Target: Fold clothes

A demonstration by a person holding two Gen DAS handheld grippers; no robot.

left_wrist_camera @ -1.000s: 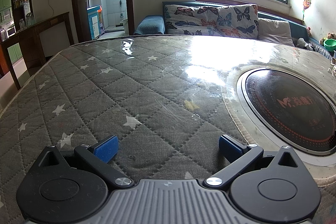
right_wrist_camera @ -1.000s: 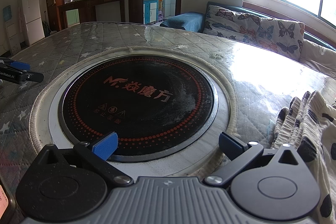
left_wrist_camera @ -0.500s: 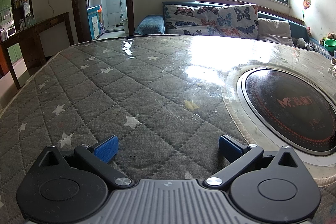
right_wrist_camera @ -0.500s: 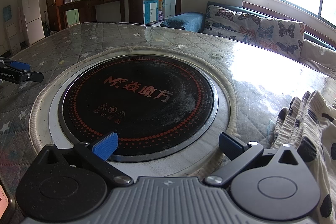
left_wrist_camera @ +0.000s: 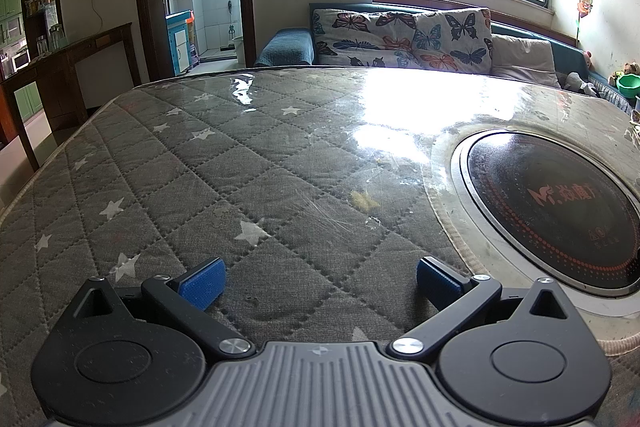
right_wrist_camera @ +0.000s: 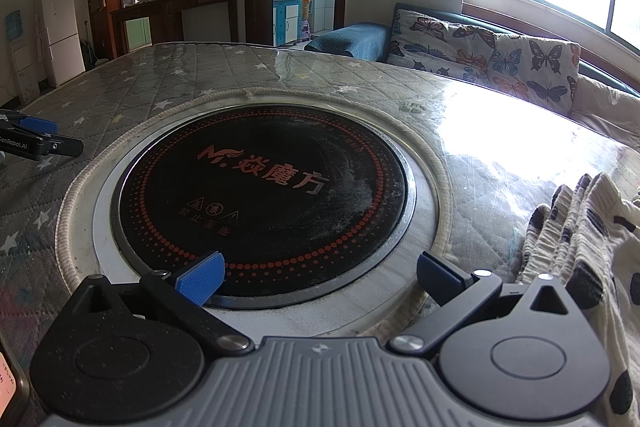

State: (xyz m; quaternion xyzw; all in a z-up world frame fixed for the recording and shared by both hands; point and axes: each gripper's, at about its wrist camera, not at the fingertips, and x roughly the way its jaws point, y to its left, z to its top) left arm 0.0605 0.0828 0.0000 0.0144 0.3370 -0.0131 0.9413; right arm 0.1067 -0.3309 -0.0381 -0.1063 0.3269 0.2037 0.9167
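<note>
- The task's thing is a cream garment with dark spots (right_wrist_camera: 580, 251), lying bunched at about 3 to 4 o'clock in the right wrist view, on the quilted table cover (left_wrist_camera: 224, 163) just past the round cooktop (right_wrist_camera: 260, 195). It does not show in the left wrist view.
- The right gripper (right_wrist_camera: 320, 277) has its tongs spread wide and empty, low over the near rim of the cooktop; the garment sits just beside its right-hand pad.
- The left gripper (left_wrist_camera: 320, 277) is also spread and holds nothing, over the star-patterned quilting, well apart from the garment. Its tip shows at 9 o'clock in the right wrist view.
- The cloth looks light, soft and limp, so it should sag and drape once lifted rather than keep a shape.
- A gathered, ruffled band, likely an elastic waistband, runs along the near edge at 3 o'clock; that thicker edge seems the firmest place to pinch.
- A clear glossy sheet appears to cover the table, so the fabric may slide easily when dragged flat.
- Both grippers probably need to take two corners to spread it.
</note>
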